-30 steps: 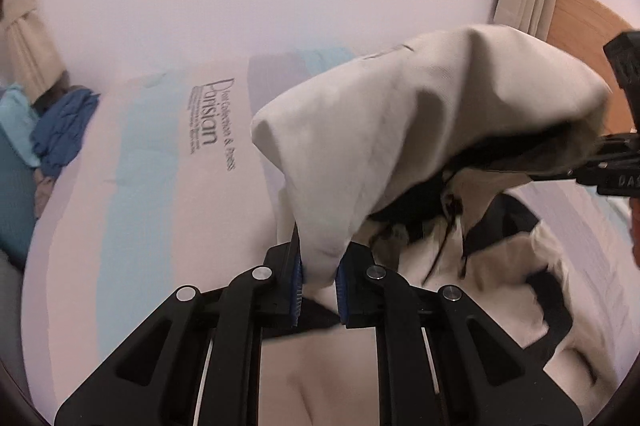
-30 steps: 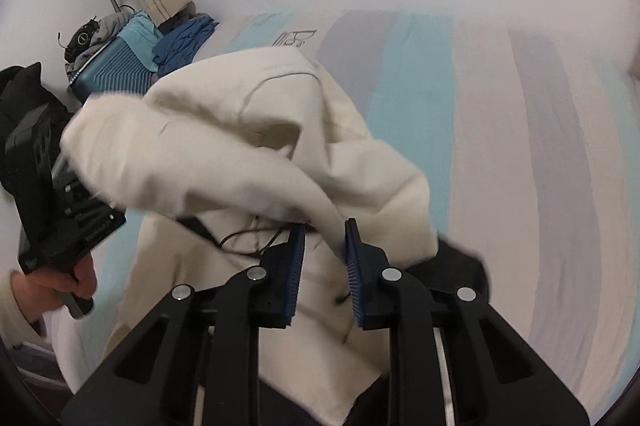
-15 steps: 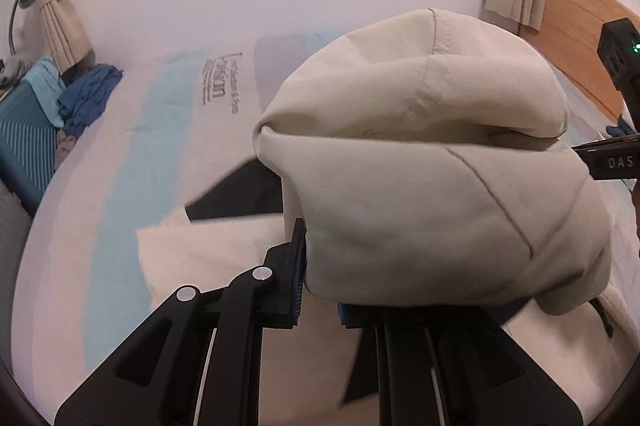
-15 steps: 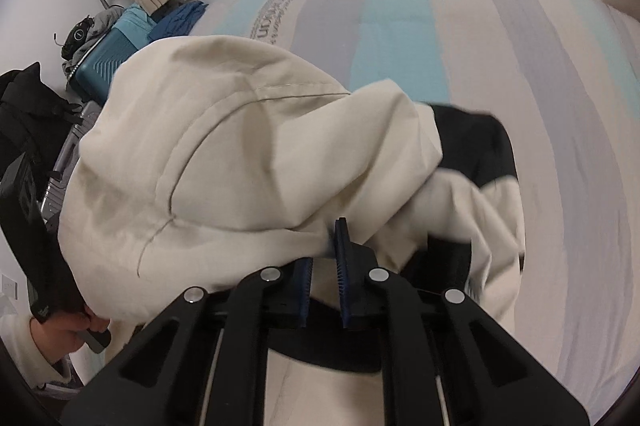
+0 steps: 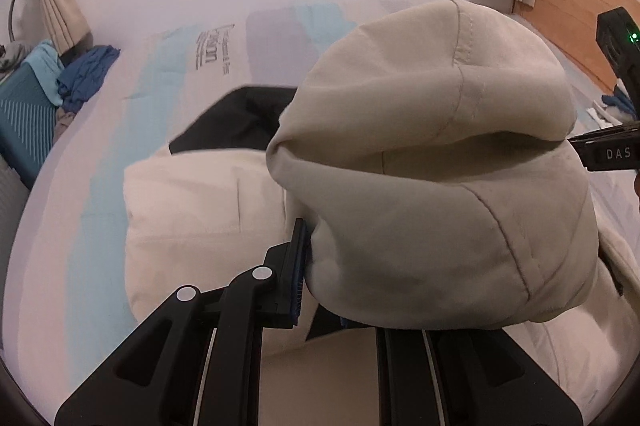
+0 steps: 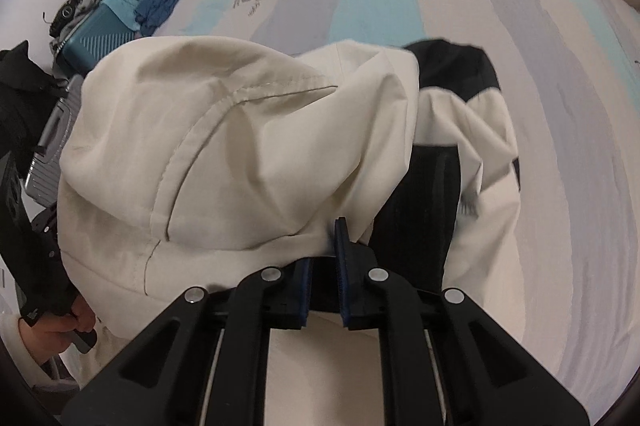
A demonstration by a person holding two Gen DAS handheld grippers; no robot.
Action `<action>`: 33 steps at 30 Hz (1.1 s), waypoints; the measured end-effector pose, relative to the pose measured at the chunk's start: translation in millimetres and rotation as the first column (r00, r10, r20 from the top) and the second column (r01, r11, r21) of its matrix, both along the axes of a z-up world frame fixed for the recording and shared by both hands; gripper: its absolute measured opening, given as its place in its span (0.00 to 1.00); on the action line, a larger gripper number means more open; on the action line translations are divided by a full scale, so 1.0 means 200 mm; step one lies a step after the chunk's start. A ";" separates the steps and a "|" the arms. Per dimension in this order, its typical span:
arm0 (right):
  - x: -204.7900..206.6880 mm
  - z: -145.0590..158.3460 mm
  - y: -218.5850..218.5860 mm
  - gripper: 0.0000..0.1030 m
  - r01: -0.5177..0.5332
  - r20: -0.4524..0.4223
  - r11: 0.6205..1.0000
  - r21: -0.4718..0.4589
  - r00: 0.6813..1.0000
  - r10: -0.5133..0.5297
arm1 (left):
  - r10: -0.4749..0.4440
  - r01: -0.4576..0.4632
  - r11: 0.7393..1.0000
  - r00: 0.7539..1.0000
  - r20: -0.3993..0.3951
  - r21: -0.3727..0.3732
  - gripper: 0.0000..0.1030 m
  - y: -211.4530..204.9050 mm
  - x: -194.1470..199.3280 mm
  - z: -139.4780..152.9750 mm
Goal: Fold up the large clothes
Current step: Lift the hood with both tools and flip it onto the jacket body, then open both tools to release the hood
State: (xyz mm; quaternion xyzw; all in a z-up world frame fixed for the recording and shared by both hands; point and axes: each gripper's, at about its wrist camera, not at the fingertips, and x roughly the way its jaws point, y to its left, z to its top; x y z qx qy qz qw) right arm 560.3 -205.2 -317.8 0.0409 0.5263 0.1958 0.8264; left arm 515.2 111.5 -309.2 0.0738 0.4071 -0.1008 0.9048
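Both grippers had come down toward the bed since a second before, carrying the hood of the cream jacket (image 5: 432, 186) over its own body. From where I stood, the left gripper (image 5: 320, 278) was clamped on the hood's edge, and the right gripper (image 6: 324, 266) was pinched shut on the opposite edge, so the hood bulged between them just ahead of the fingers. Below and beyond the tools the jacket lay on the striped bed (image 6: 560, 106), its black panels showing. It looked soft, light and floppy, likely to slump; seams and hems seemed the surest places to hold.
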 end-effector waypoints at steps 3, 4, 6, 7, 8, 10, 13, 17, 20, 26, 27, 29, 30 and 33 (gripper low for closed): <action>-0.01 -0.06 0.03 0.10 -0.015 -0.002 0.999 -0.030 1.000 0.015 | 0.010 -0.010 1.000 0.999 -0.037 -0.003 0.12 0.01 0.00 -0.07; -0.01 -0.08 0.04 0.10 -0.020 -0.004 0.999 -0.042 1.000 0.020 | 0.010 -0.011 1.000 0.999 -0.053 -0.006 0.12 0.01 0.00 -0.10; -0.01 -0.11 0.04 0.10 -0.020 -0.017 0.999 -0.034 1.000 0.019 | 0.013 -0.015 1.000 0.996 -0.083 -0.020 0.15 0.02 0.00 -0.13; 0.00 -0.13 0.04 0.10 -0.019 -0.022 0.999 -0.026 1.000 0.018 | 0.015 -0.016 1.000 0.997 -0.081 -0.013 0.16 0.02 -0.01 -0.13; 0.00 -0.14 0.03 0.10 -0.019 -0.025 1.000 -0.018 1.000 0.018 | 0.014 -0.015 1.000 0.997 -0.074 -0.007 0.21 0.02 -0.02 -0.13; 0.00 -0.15 0.03 0.10 -0.019 -0.027 1.000 -0.015 0.999 0.018 | 0.011 -0.011 1.000 0.997 -0.081 0.006 0.29 0.02 -0.05 -0.14; -0.01 -0.15 0.02 0.10 -0.027 -0.021 0.999 -0.019 0.999 0.027 | 0.023 -0.023 1.000 0.995 -0.100 0.005 0.52 0.05 -0.11 -0.15; -0.04 -0.14 0.02 0.13 -0.062 0.003 0.995 -0.072 0.998 0.062 | 0.015 -0.014 1.000 0.994 -0.112 0.007 0.59 0.08 -0.20 -0.15; -0.10 -0.11 0.02 0.38 -0.083 0.013 0.989 -0.123 0.996 0.085 | 0.011 -0.011 1.000 0.992 -0.127 -0.002 0.60 0.11 -0.27 -0.13; -0.24 -0.01 -0.04 0.60 -0.075 -0.023 0.982 -0.172 0.997 0.072 | 0.032 -0.044 0.997 0.983 -0.182 -0.067 0.61 0.20 -0.33 0.00; -0.26 0.02 -0.05 0.60 -0.073 -0.024 0.983 -0.170 0.997 0.070 | 0.026 -0.040 0.996 0.984 -0.174 -0.076 0.61 0.21 -0.34 0.04; -0.27 0.09 -0.05 0.60 -0.075 -0.021 0.984 -0.162 0.997 0.072 | 0.021 -0.033 0.996 0.989 -0.148 -0.081 0.63 0.22 -0.34 0.12; -0.26 0.14 -0.05 0.60 -0.077 -0.009 0.985 -0.152 0.997 0.077 | 0.014 -0.026 0.996 0.991 -0.135 -0.087 0.66 0.22 -0.33 0.16; -0.23 0.27 -0.01 0.60 -0.072 0.040 0.991 -0.115 0.996 0.077 | -0.018 0.005 0.993 0.994 -0.107 -0.116 0.67 0.20 -0.28 0.27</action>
